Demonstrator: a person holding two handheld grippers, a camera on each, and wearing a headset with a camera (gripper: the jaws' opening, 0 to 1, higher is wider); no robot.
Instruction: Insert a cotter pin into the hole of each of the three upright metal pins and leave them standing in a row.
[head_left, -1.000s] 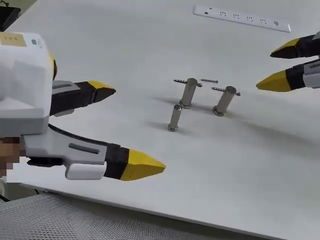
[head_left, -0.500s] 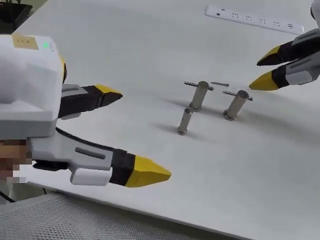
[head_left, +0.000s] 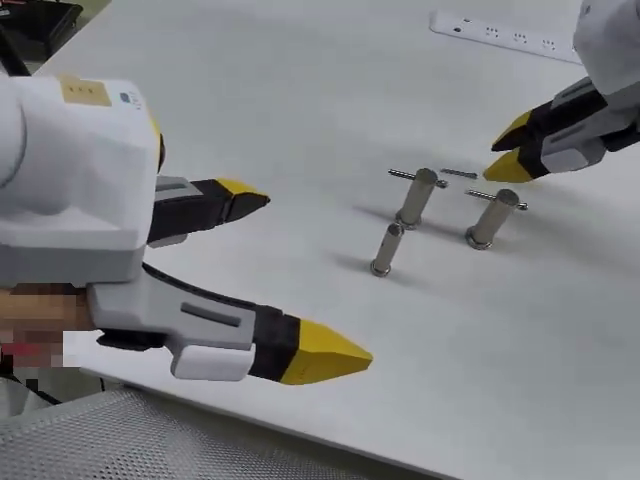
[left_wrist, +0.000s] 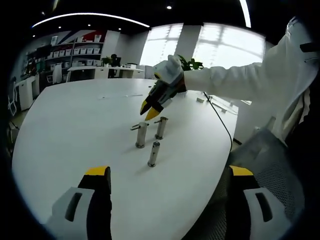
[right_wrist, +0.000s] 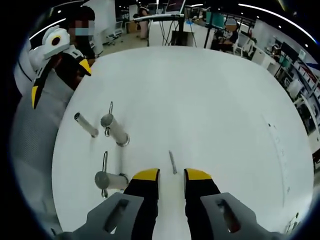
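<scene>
Steel pins (head_left: 417, 198) upright, loose cotter pin (right_wrist: 172, 162) ahead of right gripper (right_wrist: 171, 174), jaws slightly parted, left gripper (left_wrist: 168, 171) jaws wide apart

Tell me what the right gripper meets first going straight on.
Probably the thin loose metal cotter pin lying on the white table just ahead of the right gripper; the gripper's height above it is unclear.

Three upright silver metal pins (head_left: 417, 197) are set on the white bench (head_left: 300, 90); thin cotter pins are passed through the two farther ones. A loose cotter pin (head_left: 460, 173) is seen just beside the right gripper (head_left: 493, 160), whose yellow-tipped fingers (head_left: 512, 168) are narrowly parted. The left gripper (head_left: 313, 277) is spread wide.
</scene>
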